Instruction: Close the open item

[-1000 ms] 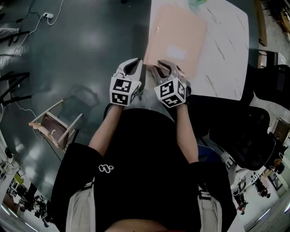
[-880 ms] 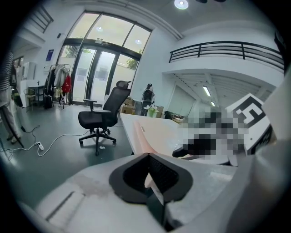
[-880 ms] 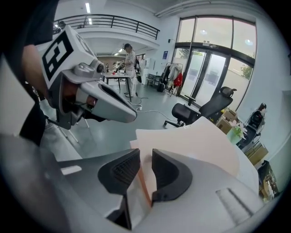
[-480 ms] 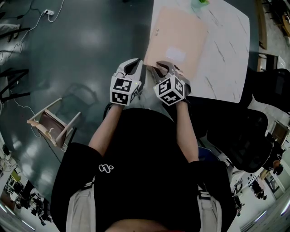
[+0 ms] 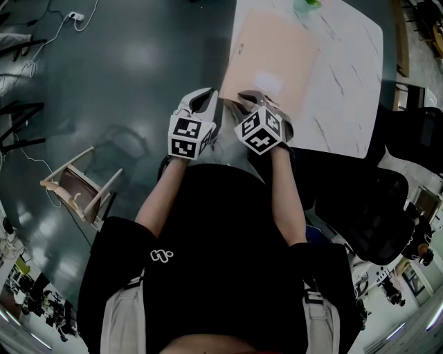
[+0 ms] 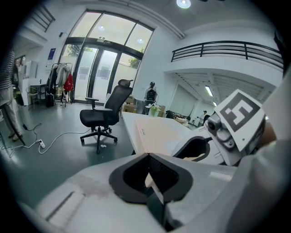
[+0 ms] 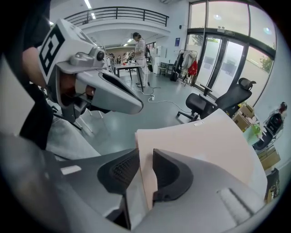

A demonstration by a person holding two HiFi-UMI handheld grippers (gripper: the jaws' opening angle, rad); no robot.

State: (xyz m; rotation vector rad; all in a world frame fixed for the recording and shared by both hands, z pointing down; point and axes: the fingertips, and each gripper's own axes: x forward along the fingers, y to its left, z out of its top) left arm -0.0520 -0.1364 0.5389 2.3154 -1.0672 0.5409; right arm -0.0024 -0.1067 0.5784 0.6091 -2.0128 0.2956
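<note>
A peach folder (image 5: 270,48) with a white label lies on the white marble table (image 5: 339,76), its near edge over the table's front side. My right gripper (image 5: 250,98) has that near edge (image 7: 200,145) between its jaws. The pads (image 7: 170,175) still touch the sheet while the jaws are opening. My left gripper (image 5: 201,100) hovers just left of it, off the table, shut with nothing gripped. In the left gripper view its tips (image 6: 148,157) meet, and the folder (image 6: 159,134) lies beyond. Whether the cover is raised I cannot tell.
A green item (image 5: 306,3) stands at the table's far edge. A tipped wooden chair (image 5: 79,190) lies on the dark floor to the left. Black office chairs (image 5: 387,200) crowd the right side. Another office chair (image 6: 107,113) and cables are on the floor beyond.
The right gripper has edged forward and rolled, its marker cube turning. The left gripper has stayed where it was.
</note>
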